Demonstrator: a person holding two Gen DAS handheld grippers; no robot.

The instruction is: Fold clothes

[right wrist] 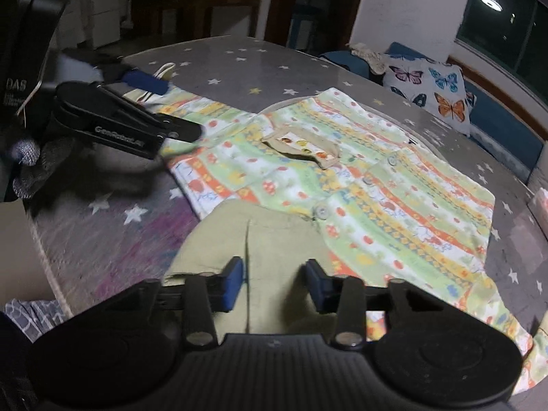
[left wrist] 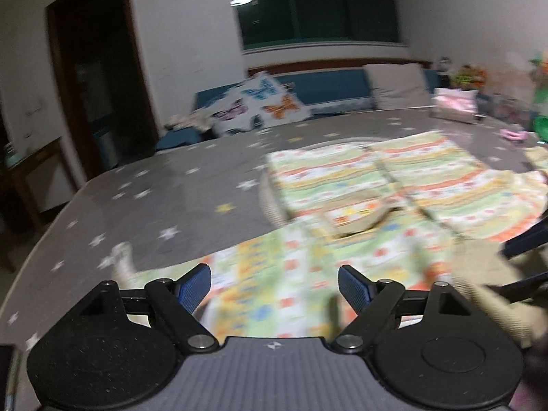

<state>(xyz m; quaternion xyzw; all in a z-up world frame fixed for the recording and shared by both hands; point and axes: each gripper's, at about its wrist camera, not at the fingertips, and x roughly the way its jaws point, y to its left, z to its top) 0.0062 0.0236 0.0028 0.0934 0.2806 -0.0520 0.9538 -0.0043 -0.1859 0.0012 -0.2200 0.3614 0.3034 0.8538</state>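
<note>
A child's shirt [right wrist: 394, 205] with green, orange and yellow printed stripes lies flat, front up and buttoned, on the grey star-patterned tablecloth [right wrist: 239, 65]. Its beige-lined collar [right wrist: 301, 147] points away from me. One side is turned over and shows the beige inside [right wrist: 274, 236]. My right gripper [right wrist: 275, 281] hangs just over that beige flap, jaws partly apart, pads clear of the cloth. My left gripper [left wrist: 274, 284] stands open wide above the shirt's near sleeve [left wrist: 274, 274], holding nothing. It also shows at the far sleeve as the left gripper [right wrist: 171, 108]. The right gripper [left wrist: 507, 267] pokes in at the edge.
The round table's edge [right wrist: 44, 250] curves close on the left. A butterfly pillow [right wrist: 431, 85] lies on a blue sofa [right wrist: 503, 130] behind the table. A pink box [left wrist: 455, 102] and small colourful items [left wrist: 469, 77] stand at the far side. A gloved hand [right wrist: 34, 161] holds the left gripper.
</note>
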